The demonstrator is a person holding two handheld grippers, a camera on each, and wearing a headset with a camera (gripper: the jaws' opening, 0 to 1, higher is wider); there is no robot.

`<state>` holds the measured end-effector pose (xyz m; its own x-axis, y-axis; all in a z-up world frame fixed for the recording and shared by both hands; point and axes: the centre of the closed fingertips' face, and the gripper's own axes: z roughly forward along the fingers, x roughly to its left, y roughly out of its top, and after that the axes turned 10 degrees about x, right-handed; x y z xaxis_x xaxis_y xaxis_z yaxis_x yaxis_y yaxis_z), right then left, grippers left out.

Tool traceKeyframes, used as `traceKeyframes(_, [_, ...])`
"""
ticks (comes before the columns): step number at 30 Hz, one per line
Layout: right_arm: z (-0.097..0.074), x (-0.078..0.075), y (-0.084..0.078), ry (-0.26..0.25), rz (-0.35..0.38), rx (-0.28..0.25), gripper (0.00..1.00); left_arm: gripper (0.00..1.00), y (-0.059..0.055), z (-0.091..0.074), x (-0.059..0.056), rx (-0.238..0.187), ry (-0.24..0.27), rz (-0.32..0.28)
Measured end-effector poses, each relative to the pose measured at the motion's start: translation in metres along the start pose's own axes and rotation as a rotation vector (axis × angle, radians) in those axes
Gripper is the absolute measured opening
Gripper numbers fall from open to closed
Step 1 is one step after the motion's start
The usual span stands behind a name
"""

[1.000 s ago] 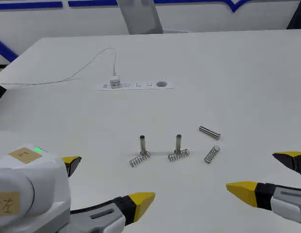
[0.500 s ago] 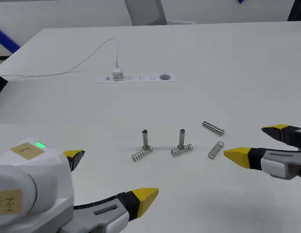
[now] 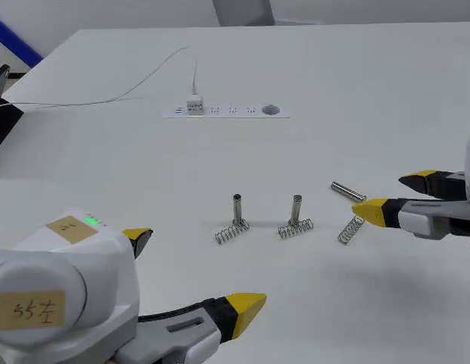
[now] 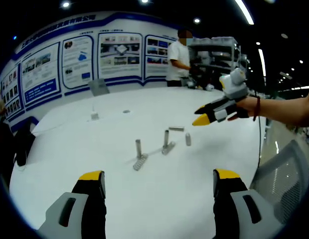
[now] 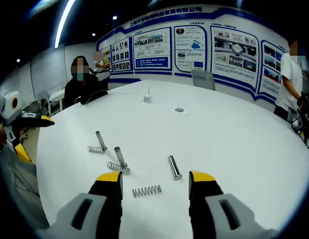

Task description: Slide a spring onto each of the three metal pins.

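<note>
Two metal pins [image 3: 236,208] [image 3: 296,208] stand upright on the white table, each with a spring [image 3: 232,232] [image 3: 296,228] lying at its base. A third pin [image 3: 347,192] lies flat, and a loose spring [image 3: 351,229] rests beside it. My right gripper [image 3: 384,196] is open, its yellow tips just right of the flat pin and loose spring. In the right gripper view that spring [image 5: 146,190] lies between the open jaws, with the flat pin [image 5: 174,167] a little beyond. My left gripper [image 3: 197,270] hangs open at the near left, empty, well short of the pins [image 4: 138,148].
A white power strip [image 3: 226,111] with a plug and a thin cable [image 3: 136,89] lies across the far middle of the table. A grey chair [image 3: 242,11] stands at the far edge. People stand beyond the table [image 5: 82,79] in the gripper views.
My right gripper has moved forward and left, from the near right edge up to the flat pin and loose spring. The left gripper has stayed about where it was. The head camera has shifted.
</note>
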<state>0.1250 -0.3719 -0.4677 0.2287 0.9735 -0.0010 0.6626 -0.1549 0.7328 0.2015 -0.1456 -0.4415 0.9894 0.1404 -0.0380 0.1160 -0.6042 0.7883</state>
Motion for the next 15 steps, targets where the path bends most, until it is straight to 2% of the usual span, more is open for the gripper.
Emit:
traceKeyframes(8, [0.022,-0.007,0.011,0.014,-0.039,0.01,0.46,0.91,-0.001,0.001,0.005,0.002,0.014,-0.003])
traceKeyframes(15, [0.044,-0.014,0.013,0.02,-0.02,0.029,0.37,0.91,0.0,0.0,0.01,-0.002,0.019,-0.011])
